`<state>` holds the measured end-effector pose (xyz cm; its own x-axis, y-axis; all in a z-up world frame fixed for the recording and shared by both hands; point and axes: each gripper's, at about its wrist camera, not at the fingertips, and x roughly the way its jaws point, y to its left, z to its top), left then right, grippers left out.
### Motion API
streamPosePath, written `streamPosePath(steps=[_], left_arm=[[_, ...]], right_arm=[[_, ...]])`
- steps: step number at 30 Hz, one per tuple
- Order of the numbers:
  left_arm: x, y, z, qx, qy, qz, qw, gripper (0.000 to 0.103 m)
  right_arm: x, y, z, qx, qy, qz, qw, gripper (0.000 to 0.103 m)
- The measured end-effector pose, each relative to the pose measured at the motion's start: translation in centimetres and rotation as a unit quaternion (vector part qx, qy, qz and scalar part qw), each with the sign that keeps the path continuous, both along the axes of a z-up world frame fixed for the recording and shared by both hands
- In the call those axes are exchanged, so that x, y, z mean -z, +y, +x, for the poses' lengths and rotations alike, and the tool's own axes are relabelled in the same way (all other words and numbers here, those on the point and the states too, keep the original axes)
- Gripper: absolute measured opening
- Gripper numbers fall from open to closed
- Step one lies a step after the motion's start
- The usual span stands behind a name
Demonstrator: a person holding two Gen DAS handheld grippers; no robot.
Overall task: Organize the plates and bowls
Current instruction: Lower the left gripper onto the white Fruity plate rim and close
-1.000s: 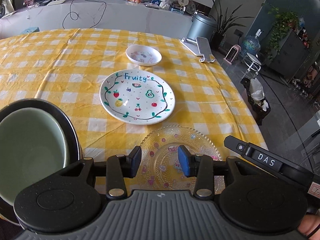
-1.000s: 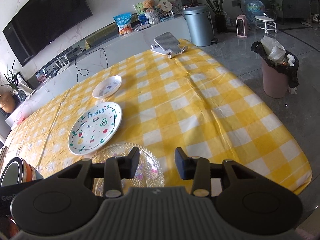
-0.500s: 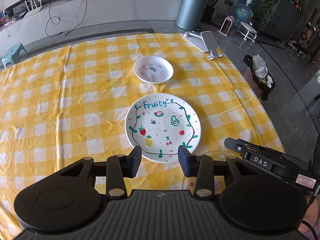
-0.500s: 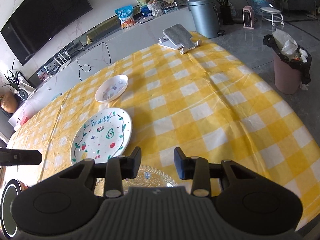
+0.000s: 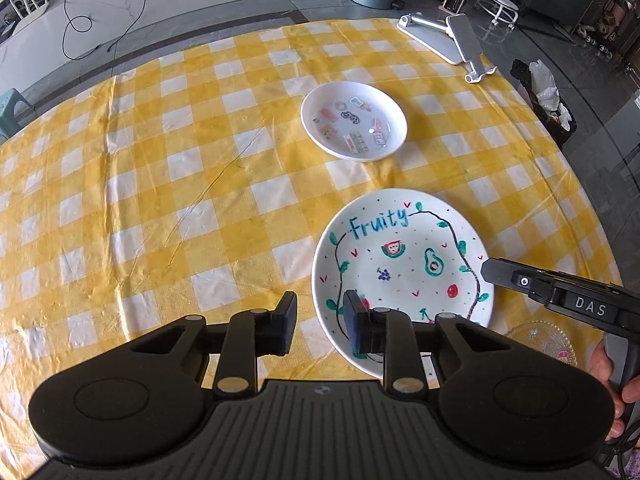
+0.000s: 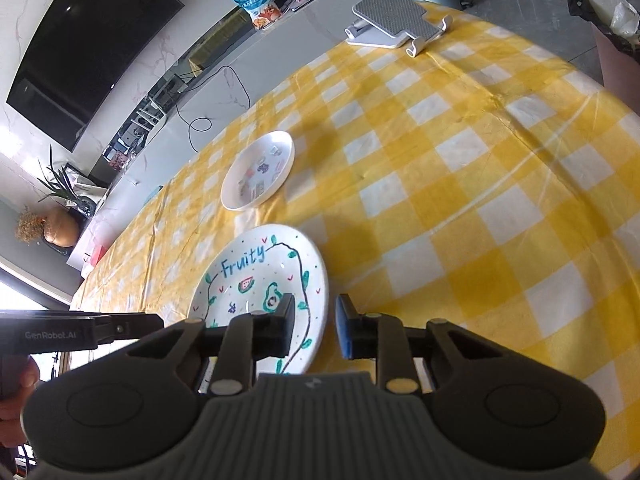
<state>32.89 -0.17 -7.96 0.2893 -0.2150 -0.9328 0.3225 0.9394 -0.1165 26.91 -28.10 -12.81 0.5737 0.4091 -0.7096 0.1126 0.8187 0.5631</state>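
Observation:
A white "Fruity" plate (image 5: pixel 404 264) lies on the yellow checked tablecloth (image 5: pixel 160 184); it also shows in the right wrist view (image 6: pixel 260 276). A small white bowl with stickers (image 5: pixel 354 120) sits beyond it, also in the right wrist view (image 6: pixel 258 176). A clear glass plate (image 5: pixel 540 340) peeks out at the lower right. My left gripper (image 5: pixel 318 326) is open and empty over the Fruity plate's near left rim. My right gripper (image 6: pixel 312 330) is open and empty over its near right rim.
A grey tablet stand (image 5: pixel 452 42) sits at the table's far right edge, also in the right wrist view (image 6: pixel 396 20). A bin with a bag (image 5: pixel 546 100) stands on the floor to the right. The table's edge curves round on the right.
Both grippers have moved forward and lower toward the Fruity plate. The green bowl at the left has left the view, and the glass plate is now mostly behind the grippers. The jaws stay open.

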Motion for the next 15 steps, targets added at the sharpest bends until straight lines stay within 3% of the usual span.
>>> streamPosePath(steps=[4, 15], left_arm=[[1.2, 0.8, 0.9, -0.002, 0.018, -0.031, 0.9994, 0.030], [3.0, 1.0, 2.0, -0.006, 0.039, -0.048, 0.9980, 0.030]], right_arm=[[0.4, 0.0, 0.6, 0.002, 0.005, -0.005, 1.000, 0.020], [0.6, 0.7, 1.2, -0.002, -0.001, -0.021, 1.000, 0.013]])
